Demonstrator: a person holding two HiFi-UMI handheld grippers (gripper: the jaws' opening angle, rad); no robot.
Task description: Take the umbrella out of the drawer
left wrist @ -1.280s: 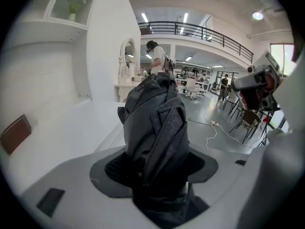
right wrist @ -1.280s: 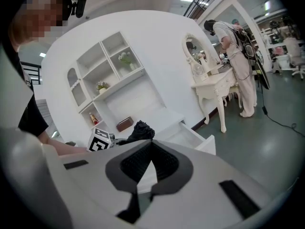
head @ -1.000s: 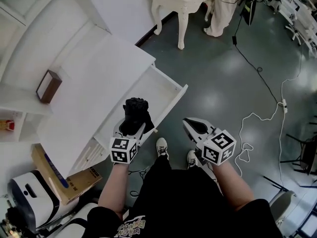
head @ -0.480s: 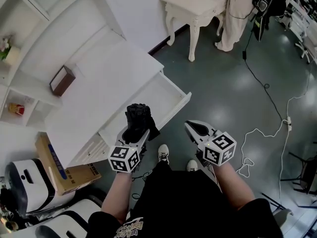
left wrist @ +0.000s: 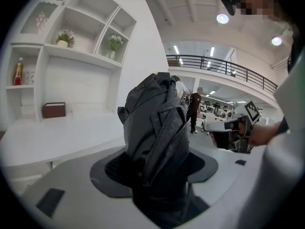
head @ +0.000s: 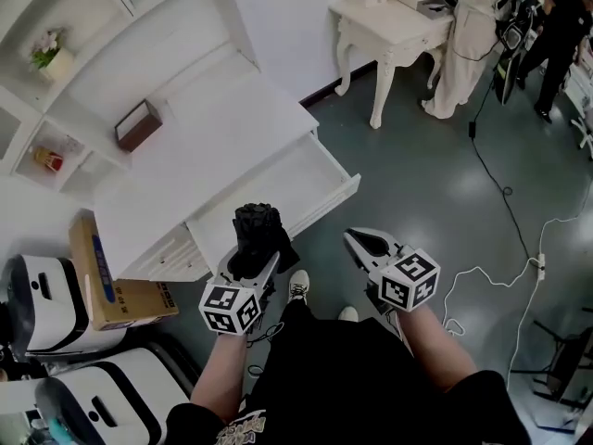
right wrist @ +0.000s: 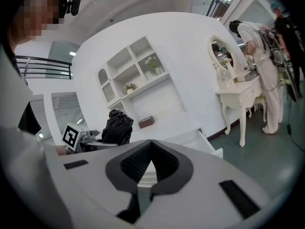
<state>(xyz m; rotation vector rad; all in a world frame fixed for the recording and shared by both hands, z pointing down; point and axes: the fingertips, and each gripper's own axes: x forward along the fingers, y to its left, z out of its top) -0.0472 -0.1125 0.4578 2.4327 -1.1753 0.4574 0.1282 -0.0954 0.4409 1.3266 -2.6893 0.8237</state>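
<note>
Since a second ago my left gripper (head: 252, 260) has come back toward the body with the umbrella (head: 258, 233). The bundle now sits at the drawer's front edge instead of over its inside, and the head view takes in more of the shelving. The left jaws are clamped wide around the folded black umbrella. In the left gripper view its creased fabric fills the gap between the pads and stands up past the tips. It is out of the drawer (head: 289, 185), which hangs open from the white desk (head: 204, 146) with a bare white bottom.

My right gripper (head: 356, 240) floats off to the right over the grey floor, apart from the umbrella. Its jaws are closed tip to tip with nothing between them (the right gripper view shows only a small slit of daylight lower down between the pads).

A brown box (head: 139, 124) sits on the desk near the shelves. A cardboard box (head: 111, 286) leans beside the desk, and a white dressing table (head: 389, 26) stands farther off.
</note>
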